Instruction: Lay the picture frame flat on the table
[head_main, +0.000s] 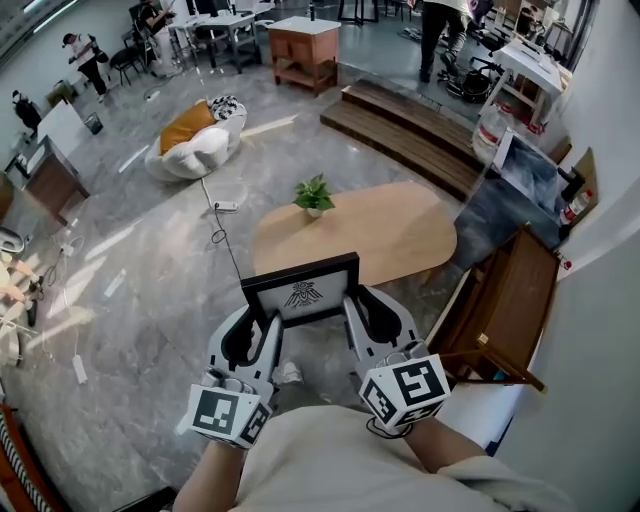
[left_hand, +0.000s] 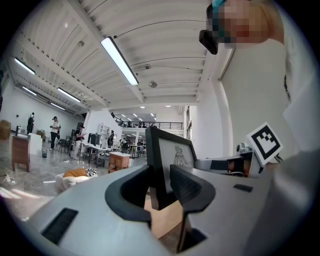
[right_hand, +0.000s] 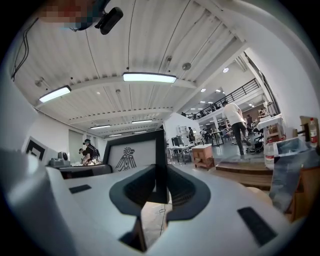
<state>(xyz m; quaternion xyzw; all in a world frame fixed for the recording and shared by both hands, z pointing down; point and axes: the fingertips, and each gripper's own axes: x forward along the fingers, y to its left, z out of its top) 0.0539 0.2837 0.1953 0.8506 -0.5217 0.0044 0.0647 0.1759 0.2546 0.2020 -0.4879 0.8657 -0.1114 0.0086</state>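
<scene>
A black picture frame with a white print of a bird figure is held upright in the air, just short of the near edge of the oval wooden table. My left gripper is shut on the frame's left edge, and my right gripper is shut on its right edge. In the left gripper view the frame stands between the dark pads of the left gripper. The right gripper view shows the frame edge-on, pinched in the right gripper.
A small potted plant stands on the table's far left part. A dark wooden cabinet stands to the right by the wall. A cable runs over the grey floor, with a beanbag and wooden steps beyond. People stand far back.
</scene>
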